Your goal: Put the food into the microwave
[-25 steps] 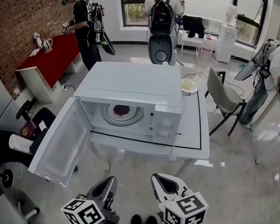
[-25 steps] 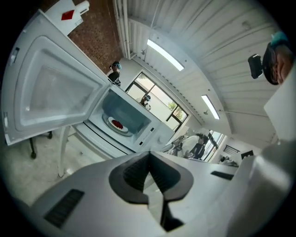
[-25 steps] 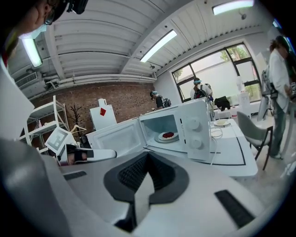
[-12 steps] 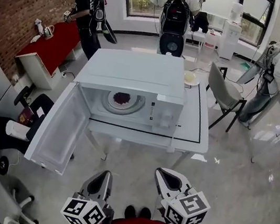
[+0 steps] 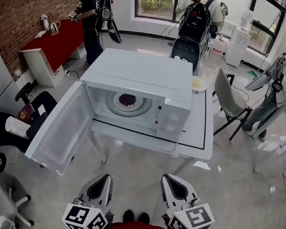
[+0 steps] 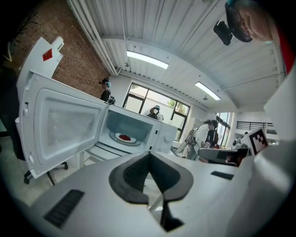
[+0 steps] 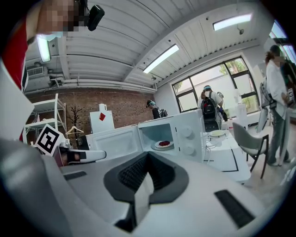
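Inside the microwave (image 5: 139, 72), food (image 5: 127, 100) lies well beyond the clenched left gripper (image 5: 104, 182) and clenched right gripper (image 5: 171, 182).

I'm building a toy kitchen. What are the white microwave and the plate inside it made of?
The boxy white microwave looks like painted metal, maybe plastic: flat, smooth panels with a dull sheen. The round pale plate under the red food looks like glazed ceramic or glass, smooth and even; too small to be sure.

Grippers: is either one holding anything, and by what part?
Nothing is held. The left gripper and right gripper are shut and empty; the food sits inside the microwave.
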Demonstrator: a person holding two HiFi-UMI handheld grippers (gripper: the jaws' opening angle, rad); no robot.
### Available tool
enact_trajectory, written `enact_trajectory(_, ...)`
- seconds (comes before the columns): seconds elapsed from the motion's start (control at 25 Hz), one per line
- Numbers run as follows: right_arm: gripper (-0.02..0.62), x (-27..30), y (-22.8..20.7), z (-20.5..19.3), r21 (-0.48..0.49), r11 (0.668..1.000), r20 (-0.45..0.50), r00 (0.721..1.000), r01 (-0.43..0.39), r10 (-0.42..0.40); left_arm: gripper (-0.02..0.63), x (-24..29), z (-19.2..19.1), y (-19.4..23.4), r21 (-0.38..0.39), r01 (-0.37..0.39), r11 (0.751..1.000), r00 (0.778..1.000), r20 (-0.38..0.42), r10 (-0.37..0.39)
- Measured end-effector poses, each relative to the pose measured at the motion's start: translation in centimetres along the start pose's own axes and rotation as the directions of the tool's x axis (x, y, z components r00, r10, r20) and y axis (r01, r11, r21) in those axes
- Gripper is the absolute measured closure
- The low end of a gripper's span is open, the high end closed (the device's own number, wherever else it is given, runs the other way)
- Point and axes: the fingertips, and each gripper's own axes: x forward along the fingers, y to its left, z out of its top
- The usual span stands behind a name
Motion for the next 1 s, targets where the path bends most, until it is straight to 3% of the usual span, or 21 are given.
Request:
enact_trajectory(0.32, 0.583, -0.1, 0.1, -0.8, 0.02, 1.0, 0.002, 1.0, -0.012, 0.012, 0.597, 0.2, 0.6, -0.5, 0.031, 0.013, 0.999, 1.0, 0.011, -0.013)
enact_trajectory(1.0, 0.583, -0.5, -0.1, -2.1, 0.019, 1.0, -0.018, 1.0, -0.017, 0.018, 0.597, 1.2, -0.6, -1.6, -0.008, 0.039, 0.999, 0.999, -0.02, -0.039)
